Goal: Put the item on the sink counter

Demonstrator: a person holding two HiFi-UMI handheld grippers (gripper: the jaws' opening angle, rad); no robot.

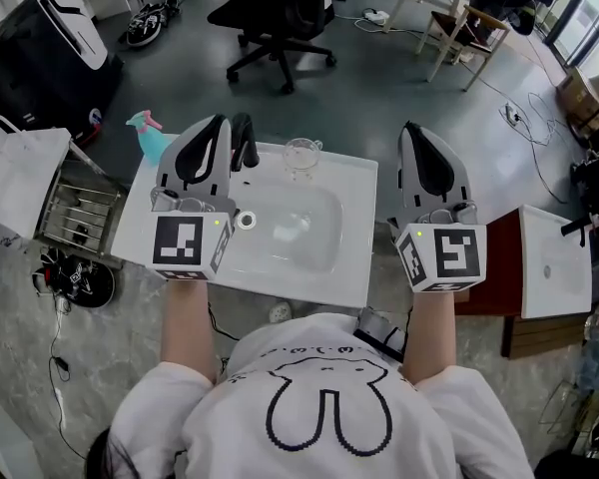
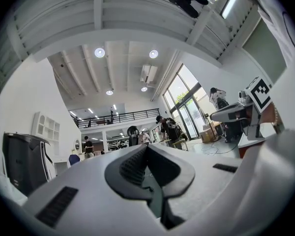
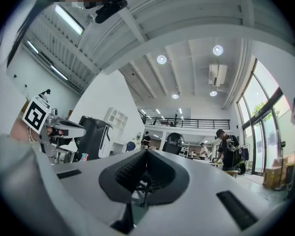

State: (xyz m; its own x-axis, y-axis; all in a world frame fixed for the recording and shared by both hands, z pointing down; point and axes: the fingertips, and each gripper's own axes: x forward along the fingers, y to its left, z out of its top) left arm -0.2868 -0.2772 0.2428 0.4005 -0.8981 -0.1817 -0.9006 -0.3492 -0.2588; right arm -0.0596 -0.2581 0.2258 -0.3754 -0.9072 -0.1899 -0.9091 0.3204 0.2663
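A white sink counter with a sunken basin lies below me in the head view. A clear glass cup stands on its back edge. Beside it is the black faucet. A teal spray bottle with a pink trigger stands at the back left corner. My left gripper hovers over the counter's left side, shut and empty. My right gripper hangs just off the counter's right edge, also shut and empty. Both gripper views look out into the room, not at the sink.
A wire rack and a white bag stand left of the sink. On the right are a white slab and a dark red panel. A black office chair stands behind on the floor.
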